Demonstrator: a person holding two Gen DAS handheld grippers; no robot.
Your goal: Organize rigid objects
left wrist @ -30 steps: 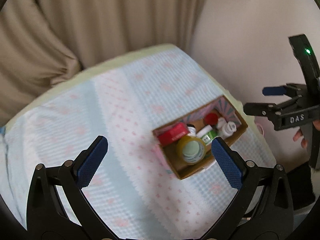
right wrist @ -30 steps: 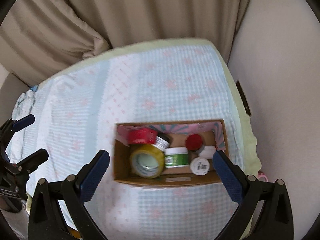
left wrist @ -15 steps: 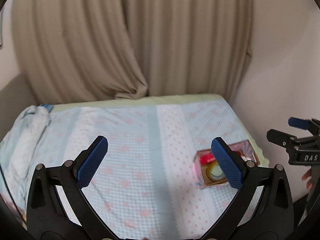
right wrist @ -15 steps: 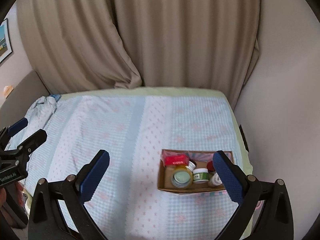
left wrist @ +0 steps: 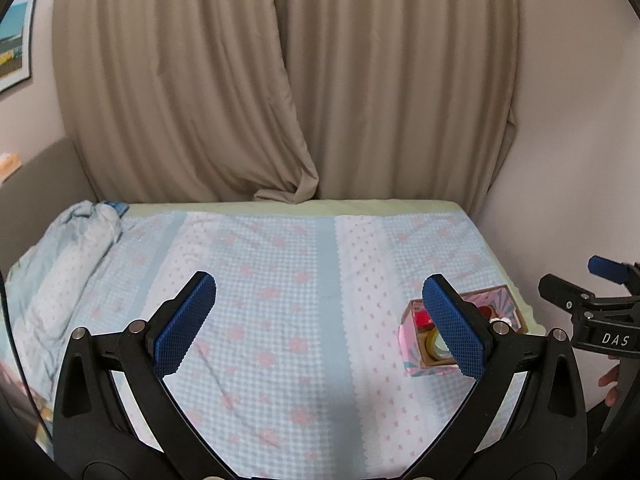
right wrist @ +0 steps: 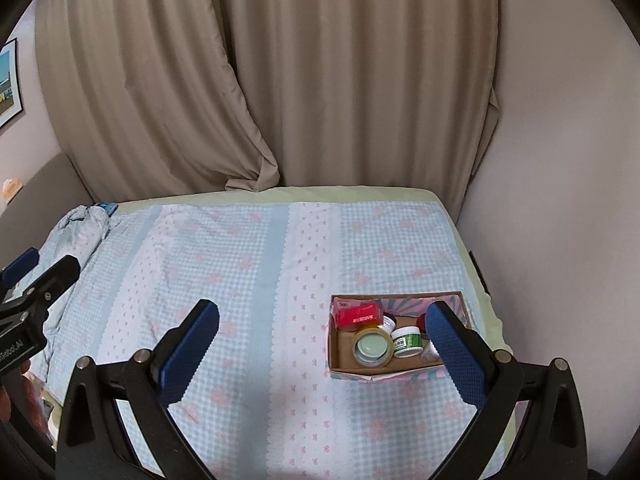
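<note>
On the checked bedspread [right wrist: 248,264], an open cardboard box [right wrist: 344,354] holds jars; both claws [left wrist: 320,330] [right wrist: 326,350] gape wide, empty.

Beige curtains [right wrist: 280,80] hanging in deep folds across the back, hems pooling on a pale green mattress edge [right wrist: 320,194]. Blue-and-white checked bedsheet [left wrist: 280,280] with pink flowers spread flat. Rumpled blanket [left wrist: 68,264] bunched at far left. Framed picture [left wrist: 14,40] on left wall; plain wall [right wrist: 560,160] at right.

Black plastic two-finger left gripper [left wrist: 320,328] and right gripper [right wrist: 324,348] carry blue diamond-textured pads [left wrist: 185,322], silver screws [left wrist: 137,325], white "DAS" lettering [left wrist: 615,339].
</note>
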